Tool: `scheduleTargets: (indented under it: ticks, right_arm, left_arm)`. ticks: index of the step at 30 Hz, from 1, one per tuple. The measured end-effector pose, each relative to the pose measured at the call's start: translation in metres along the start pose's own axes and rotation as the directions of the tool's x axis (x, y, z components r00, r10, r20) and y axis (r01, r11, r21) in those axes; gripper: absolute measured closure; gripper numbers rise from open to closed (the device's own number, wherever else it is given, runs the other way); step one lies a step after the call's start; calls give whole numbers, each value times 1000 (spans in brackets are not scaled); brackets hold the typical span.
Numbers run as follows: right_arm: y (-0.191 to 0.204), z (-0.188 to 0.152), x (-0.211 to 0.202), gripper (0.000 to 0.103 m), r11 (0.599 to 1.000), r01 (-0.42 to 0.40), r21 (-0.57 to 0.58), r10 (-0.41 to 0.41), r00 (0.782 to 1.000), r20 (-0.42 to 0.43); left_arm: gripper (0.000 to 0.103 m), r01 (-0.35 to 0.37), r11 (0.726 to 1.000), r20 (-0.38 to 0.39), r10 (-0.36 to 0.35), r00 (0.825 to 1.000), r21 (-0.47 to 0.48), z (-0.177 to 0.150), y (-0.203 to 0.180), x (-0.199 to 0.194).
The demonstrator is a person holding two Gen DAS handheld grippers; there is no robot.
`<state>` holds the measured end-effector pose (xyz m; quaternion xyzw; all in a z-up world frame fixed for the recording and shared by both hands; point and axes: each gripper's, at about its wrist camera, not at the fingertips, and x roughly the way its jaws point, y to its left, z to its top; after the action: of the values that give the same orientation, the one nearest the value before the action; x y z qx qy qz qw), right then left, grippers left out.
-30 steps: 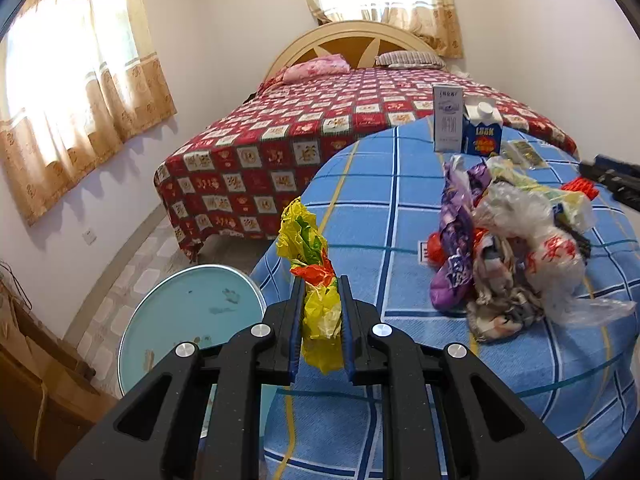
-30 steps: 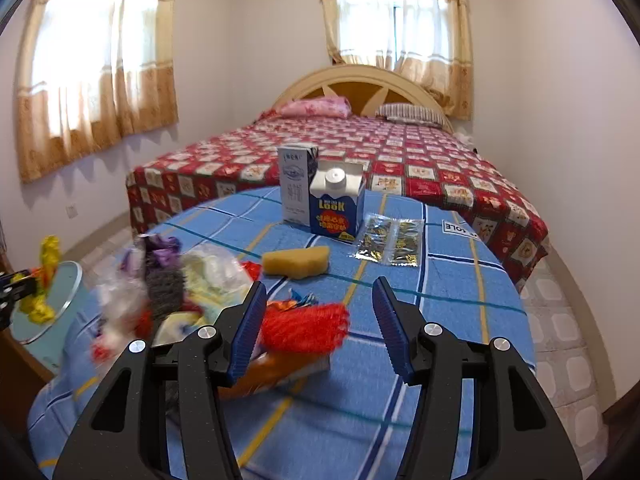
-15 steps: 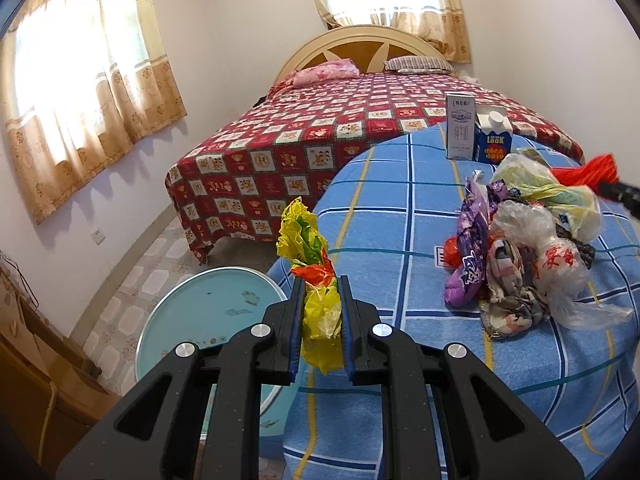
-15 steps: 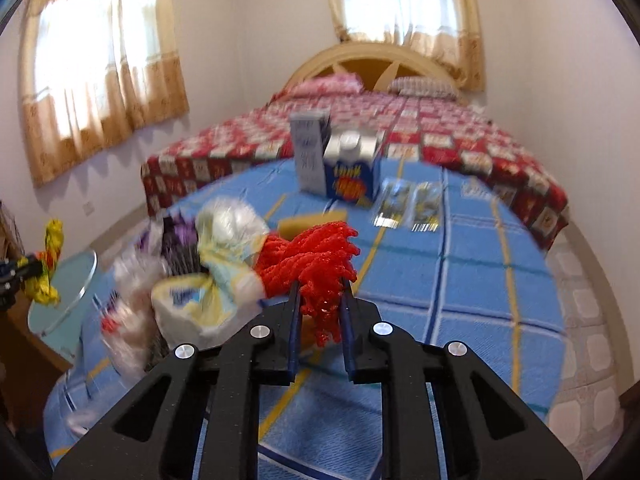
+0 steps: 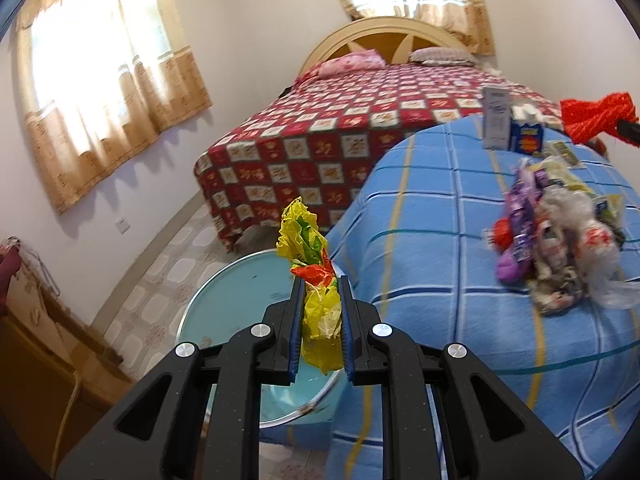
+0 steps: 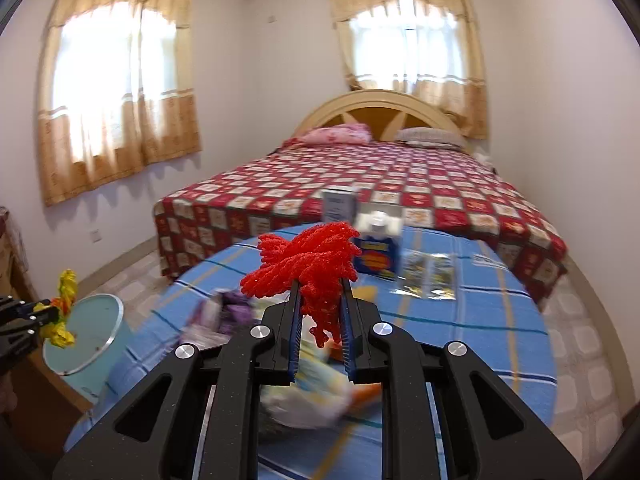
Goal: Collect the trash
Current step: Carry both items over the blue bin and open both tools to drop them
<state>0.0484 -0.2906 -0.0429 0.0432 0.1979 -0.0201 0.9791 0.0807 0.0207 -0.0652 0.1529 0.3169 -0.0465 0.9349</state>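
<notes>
Holding trash in both: left gripper (image 5: 320, 320) clamps a crumpled yellow wrapper (image 5: 310, 272) above the teal bin (image 5: 240, 300); right gripper (image 6: 320, 324) pinches red mesh netting (image 6: 308, 258) over the table (image 6: 480, 320). Both look light, soft and crushable, so mid-bunch grips should hold.

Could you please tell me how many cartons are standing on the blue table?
2: a tall grey carton and a blue carton just right of it, both at the table's far edge. Others could hide behind the red mesh.
</notes>
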Motion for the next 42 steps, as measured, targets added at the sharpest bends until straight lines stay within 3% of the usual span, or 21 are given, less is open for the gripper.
scheduleTargets:
  ticks: [10,22,35,42]
  right_arm:
    - [94,4,41,86,981,-142,-131,136,989,-51]
    - [174,3,71,86,942,-232,-241,208,971,-119]
    - [240,-5,93,86,900,-297,-318,250,951,-180]
    - [253,-13,99,86,887,-319,-334,263,943,-203]
  left_arm:
    - [87,-78,997,-53,77,996,-21,-10,34,11]
    - [87,-145,989,-101,142,985,-27,-17,63,24]
    - [87,-177,983,-139,170,976,-41,-23,83,39]
    - [87,-174,983,-147,165,975,-54,-23,89,43]
